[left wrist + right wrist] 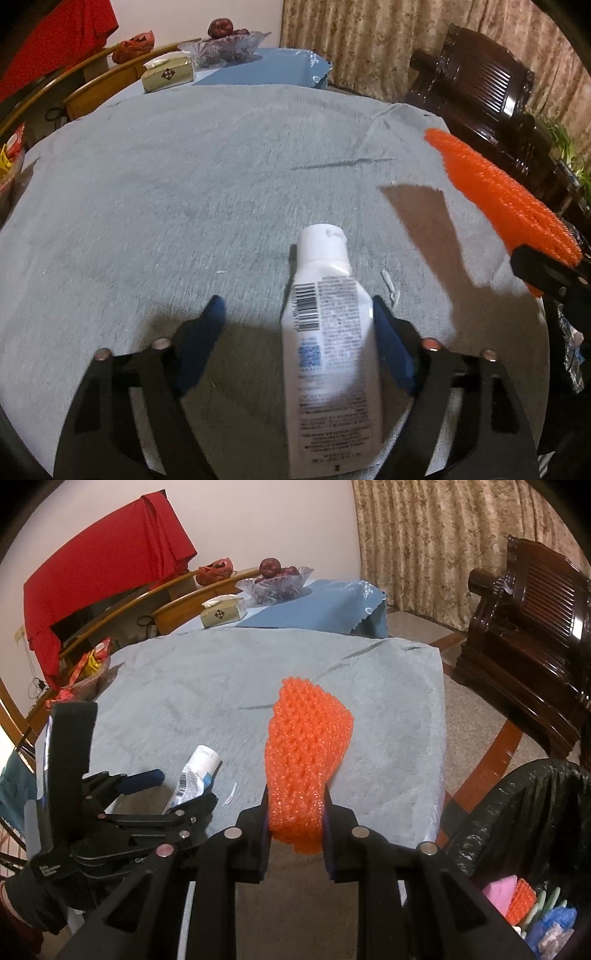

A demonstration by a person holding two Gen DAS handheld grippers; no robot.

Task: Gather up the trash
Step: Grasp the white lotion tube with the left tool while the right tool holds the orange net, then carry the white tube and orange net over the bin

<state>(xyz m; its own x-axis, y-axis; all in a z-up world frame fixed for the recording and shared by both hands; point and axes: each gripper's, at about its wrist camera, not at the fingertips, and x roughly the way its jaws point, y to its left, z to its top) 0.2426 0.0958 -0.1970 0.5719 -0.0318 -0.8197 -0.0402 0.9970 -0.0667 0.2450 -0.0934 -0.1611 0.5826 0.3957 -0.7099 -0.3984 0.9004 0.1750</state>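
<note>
Foam netting, orange, is pinched between the closed fingers of the right gripper and juts forward over the near right part of the grey cloth. Just left, the white tube lies between the spread fingers of the left gripper, touching the right pad; whether it is clamped is unclear. Beyond both, the cloth runs bare to its far edge. A black-lined bin stands right of the table's corner.

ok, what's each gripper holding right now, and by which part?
Right gripper clamps the orange foam net by its near end. Left gripper is open around the white tube; a hold cannot be told.
</note>
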